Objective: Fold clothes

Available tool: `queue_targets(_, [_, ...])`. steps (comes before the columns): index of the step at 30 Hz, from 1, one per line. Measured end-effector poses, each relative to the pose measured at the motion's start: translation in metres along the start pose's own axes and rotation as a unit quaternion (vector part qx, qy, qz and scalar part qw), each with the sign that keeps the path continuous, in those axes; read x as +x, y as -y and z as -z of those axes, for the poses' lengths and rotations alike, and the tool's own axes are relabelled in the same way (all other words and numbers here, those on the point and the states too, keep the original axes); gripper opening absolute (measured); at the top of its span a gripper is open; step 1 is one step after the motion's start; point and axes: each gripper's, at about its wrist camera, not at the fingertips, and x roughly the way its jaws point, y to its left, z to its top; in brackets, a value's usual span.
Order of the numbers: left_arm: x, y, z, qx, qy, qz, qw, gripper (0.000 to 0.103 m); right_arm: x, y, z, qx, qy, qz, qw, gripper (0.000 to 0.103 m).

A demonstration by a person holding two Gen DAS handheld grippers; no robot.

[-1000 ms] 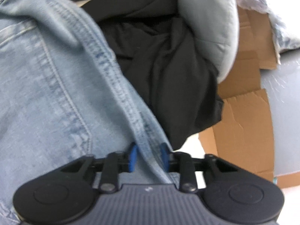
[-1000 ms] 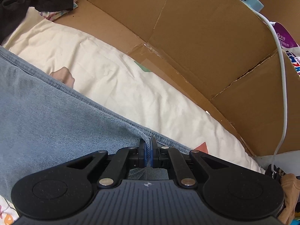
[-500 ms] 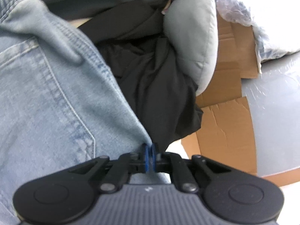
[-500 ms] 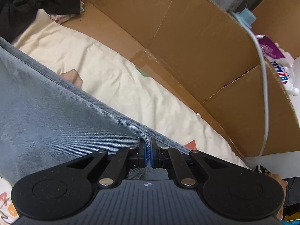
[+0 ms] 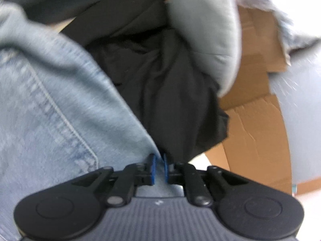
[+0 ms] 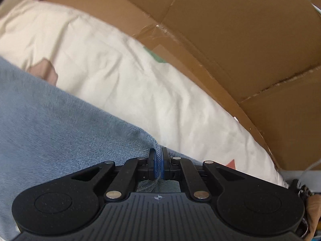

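Observation:
Light blue jeans fill the left of the left wrist view, a pocket seam curving down them. My left gripper is shut on the jeans' edge, denim pinched between its blue pads. In the right wrist view the same jeans spread across the lower left over a cream bedsheet. My right gripper is shut on the hem, frayed threads hanging below the pads.
A black garment and a grey padded one are heaped just beyond the left gripper. Brown cardboard lies to its right. A cardboard wall borders the bedsheet on the right, with a white cable at its foot.
My left gripper went from open around the jeans' edge to shut on it. Both grippers have shifted with the denim; the views are now motion-blurred.

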Motion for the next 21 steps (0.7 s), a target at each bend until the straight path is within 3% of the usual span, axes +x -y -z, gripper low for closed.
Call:
queue_targets(4, [-0.019,0.015,0.009,0.102,0.015,0.000,0.9947,0.015,0.002,-0.002,0.000,0.009,0.004,0.005,1.000,0.001])
queue_targets(7, [-0.016,0.028,0.017,0.195,-0.003,-0.015,0.9806,0.015,0.000,-0.001,0.002,0.013,0.006,0.007,1.000,0.001])
queue_targets(13, [0.016,0.041,0.043,0.302,-0.033,-0.056,0.9510,0.015,-0.001,-0.004,0.003,0.012,0.004,0.013,1.000,0.001])
queue_targets(17, [0.035,0.041,0.049,0.312,-0.034,-0.078,0.9463,0.014,0.001,-0.002,0.001,0.018,0.002,0.013,1.000,0.001])
queue_targets(21, [0.050,0.037,0.047,0.299,-0.034,-0.085,0.9498,0.007,0.003,-0.003,-0.001,0.019,0.000,0.015,1.000,0.003])
